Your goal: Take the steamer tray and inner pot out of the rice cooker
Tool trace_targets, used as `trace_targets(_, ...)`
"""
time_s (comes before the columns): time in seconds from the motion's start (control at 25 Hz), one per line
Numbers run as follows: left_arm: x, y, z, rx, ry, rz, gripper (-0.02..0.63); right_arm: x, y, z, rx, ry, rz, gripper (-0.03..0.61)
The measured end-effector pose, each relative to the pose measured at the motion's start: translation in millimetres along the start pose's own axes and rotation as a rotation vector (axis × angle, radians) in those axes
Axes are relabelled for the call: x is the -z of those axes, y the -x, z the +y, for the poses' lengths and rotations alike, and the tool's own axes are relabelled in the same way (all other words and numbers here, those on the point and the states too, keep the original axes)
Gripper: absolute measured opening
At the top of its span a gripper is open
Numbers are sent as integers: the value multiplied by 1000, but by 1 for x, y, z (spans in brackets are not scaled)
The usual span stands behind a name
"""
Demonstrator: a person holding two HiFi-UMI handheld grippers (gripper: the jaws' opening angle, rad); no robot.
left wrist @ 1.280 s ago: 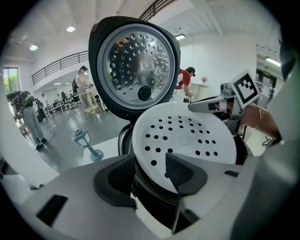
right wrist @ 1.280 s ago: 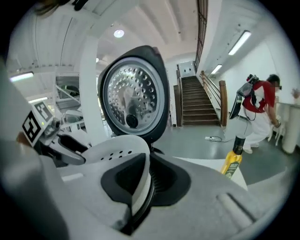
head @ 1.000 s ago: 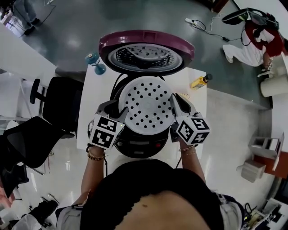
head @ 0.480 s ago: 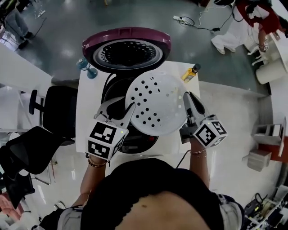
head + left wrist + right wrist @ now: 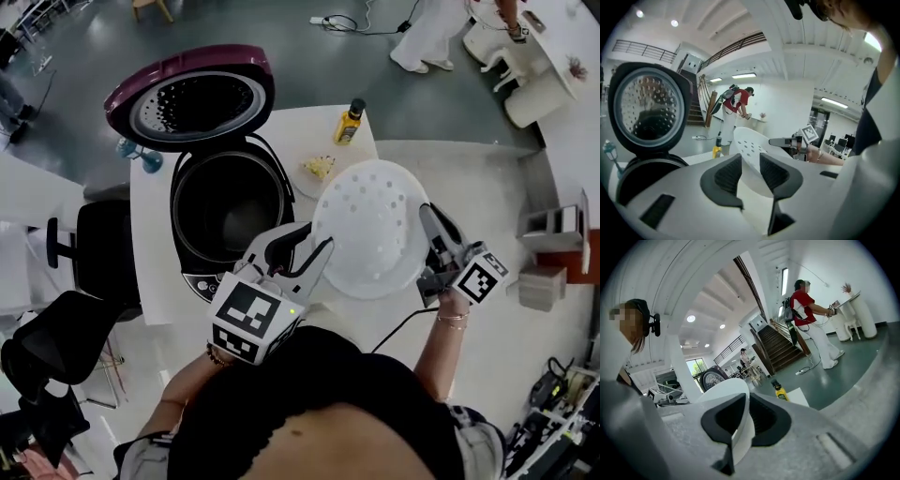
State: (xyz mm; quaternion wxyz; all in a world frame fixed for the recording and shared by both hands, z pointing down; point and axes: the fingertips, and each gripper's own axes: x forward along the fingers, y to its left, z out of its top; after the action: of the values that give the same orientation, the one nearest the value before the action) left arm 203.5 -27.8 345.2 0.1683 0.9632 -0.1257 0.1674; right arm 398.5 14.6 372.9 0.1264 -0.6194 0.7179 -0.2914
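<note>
Both grippers hold the white perforated steamer tray in the air to the right of the open rice cooker. My left gripper is shut on the tray's near-left rim, and the tray shows between its pads. On the tray's right rim my right gripper is shut, and the thin edge of the tray runs between its jaws. The dark inner pot sits in the cooker. Its purple lid stands open behind.
A yellow bottle and a small yellowish scrap lie on the white table behind the tray. A blue object stands left of the lid. Black chairs stand at the left. A person stands in the background.
The tray has come up off the cooker and been carried to the right, with both grippers moving along on its rim. The inner pot's mouth is now uncovered.
</note>
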Motion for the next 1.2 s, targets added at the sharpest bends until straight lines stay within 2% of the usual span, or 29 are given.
trace_targets(0.16,32,-24,-39,56,50,59,120,9,35,-23,-18,-8,26,31)
trace_targets(0.36,78,-54,-58,18,45,150,121,42,49,-66,0,-29,102,31)
trace_targets(0.44,97,-65,-57,31,118,202,121,61,48,-85,14,-54,138,31)
trace_targets(0.52,107,-78,-56,42,155,234,121,77,47,-104,29,-93,153,31)
trace_targets(0.68,142,-108,-45,-5,39,333,121,98,48,-136,54,-113,152,31)
trace_targets(0.92,203,-141,-19,-83,83,448,121,134,26,-172,78,-99,224,31)
trace_targets(1.2,239,-145,7,-152,126,540,121,164,-1,-183,63,-58,306,31)
